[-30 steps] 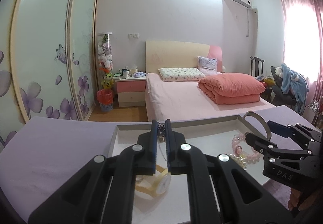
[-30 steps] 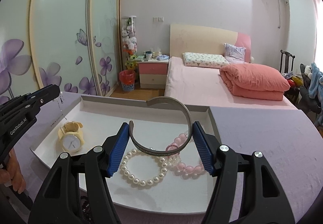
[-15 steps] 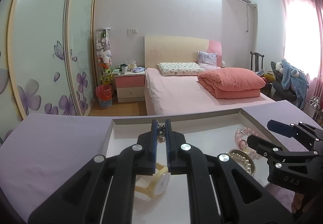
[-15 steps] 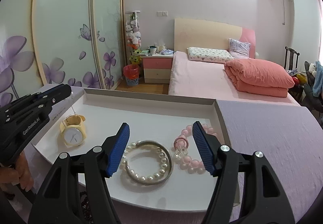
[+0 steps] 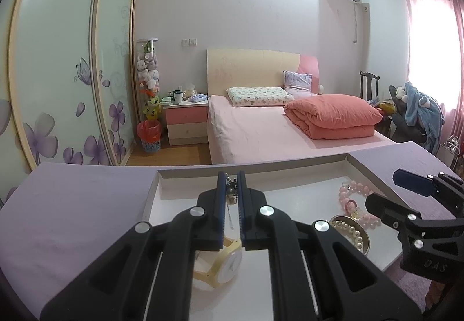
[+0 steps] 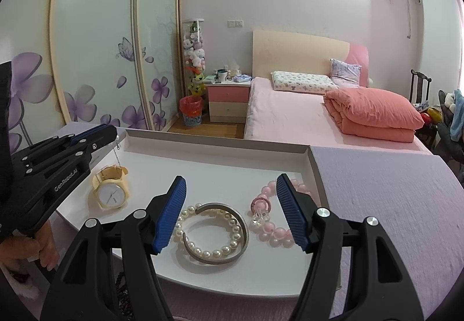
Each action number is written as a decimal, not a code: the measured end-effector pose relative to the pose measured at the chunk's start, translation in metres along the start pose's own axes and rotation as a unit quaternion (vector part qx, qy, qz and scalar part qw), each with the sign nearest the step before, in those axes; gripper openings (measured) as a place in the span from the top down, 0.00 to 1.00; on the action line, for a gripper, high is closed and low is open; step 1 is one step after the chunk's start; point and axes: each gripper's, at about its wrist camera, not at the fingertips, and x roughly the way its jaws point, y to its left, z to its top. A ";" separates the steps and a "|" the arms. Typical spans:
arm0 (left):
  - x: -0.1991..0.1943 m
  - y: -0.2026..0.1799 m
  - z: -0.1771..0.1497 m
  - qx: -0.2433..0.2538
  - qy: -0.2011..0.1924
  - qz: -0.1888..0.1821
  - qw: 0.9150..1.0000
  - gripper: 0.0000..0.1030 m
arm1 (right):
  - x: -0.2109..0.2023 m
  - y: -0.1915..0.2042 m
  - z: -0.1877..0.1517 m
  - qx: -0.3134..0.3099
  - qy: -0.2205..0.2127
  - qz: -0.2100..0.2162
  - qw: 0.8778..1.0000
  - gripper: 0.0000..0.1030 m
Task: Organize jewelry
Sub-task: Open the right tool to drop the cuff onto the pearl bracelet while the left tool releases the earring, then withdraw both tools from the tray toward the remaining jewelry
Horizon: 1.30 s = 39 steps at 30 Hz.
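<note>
A white tray (image 6: 214,140) lies on the purple-covered table. In it are a yellow watch (image 6: 111,193), a pearl bracelet (image 6: 203,253), a pink bead bracelet (image 6: 272,231) and a silver open bangle (image 6: 240,245) that rests over the pearls. My right gripper (image 6: 229,184) hovers open just above the bangle and holds nothing. At the tray's left, my left gripper (image 5: 231,176) is shut on a thin chain necklace (image 5: 231,190) with a small pendant. The chain (image 6: 117,153) dangles above the watch (image 5: 223,266). In the left wrist view the right gripper (image 5: 388,190) stands over the pearls (image 5: 351,231).
The purple tablecloth (image 6: 391,205) spreads to the right of the tray. A dark beaded item (image 6: 121,292) lies at the table's near edge under my right gripper. A person's hand (image 6: 43,245) holds the left gripper. A bed and a nightstand stand beyond the table.
The silver bangle, gripped above the tray a second ago, now lies in the tray over the pearl bracelet, free of the right gripper. The left gripper keeps its hold on the necklace.
</note>
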 end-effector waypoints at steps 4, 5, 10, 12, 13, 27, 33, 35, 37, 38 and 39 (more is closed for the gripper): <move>0.002 0.001 0.000 -0.005 0.000 0.001 1.000 0.76 | 0.000 0.000 0.000 0.000 0.001 0.000 1.000 0.37; 0.002 0.001 0.000 -0.006 0.000 0.001 1.000 0.73 | 0.000 0.000 0.000 0.000 0.000 0.000 1.000 0.37; 0.003 0.003 0.000 -0.006 -0.001 0.001 1.000 0.66 | -0.001 -0.001 -0.001 0.000 -0.001 -0.001 1.000 0.37; 0.003 0.003 0.000 -0.006 -0.001 0.003 1.000 0.66 | -0.003 -0.001 -0.001 0.000 -0.002 -0.002 1.000 0.37; 0.002 0.004 0.000 -0.006 0.000 0.004 1.000 0.66 | -0.003 -0.002 -0.001 0.000 -0.002 -0.003 1.000 0.37; -0.031 0.021 0.004 -0.016 -0.009 0.027 0.999 0.66 | -0.031 0.001 -0.010 0.000 -0.006 -0.008 1.000 0.37; -0.072 0.031 -0.007 -0.016 -0.011 0.038 0.999 0.60 | -0.059 0.003 -0.029 -0.001 0.011 -0.006 1.000 0.37; -0.090 0.034 -0.016 -0.014 -0.009 0.040 0.999 0.59 | -0.070 0.006 -0.039 -0.007 0.020 -0.005 1.000 0.37; -0.104 0.038 -0.025 -0.014 -0.005 0.042 0.999 0.57 | -0.078 0.005 -0.046 -0.011 0.029 -0.006 0.999 0.37; -0.112 0.041 -0.030 -0.016 -0.001 0.043 0.999 0.56 | -0.084 0.005 -0.052 -0.011 0.036 -0.007 0.999 0.37; -0.119 0.043 -0.036 -0.017 0.004 0.043 0.999 0.55 | -0.089 0.005 -0.057 -0.009 0.042 -0.006 0.999 0.37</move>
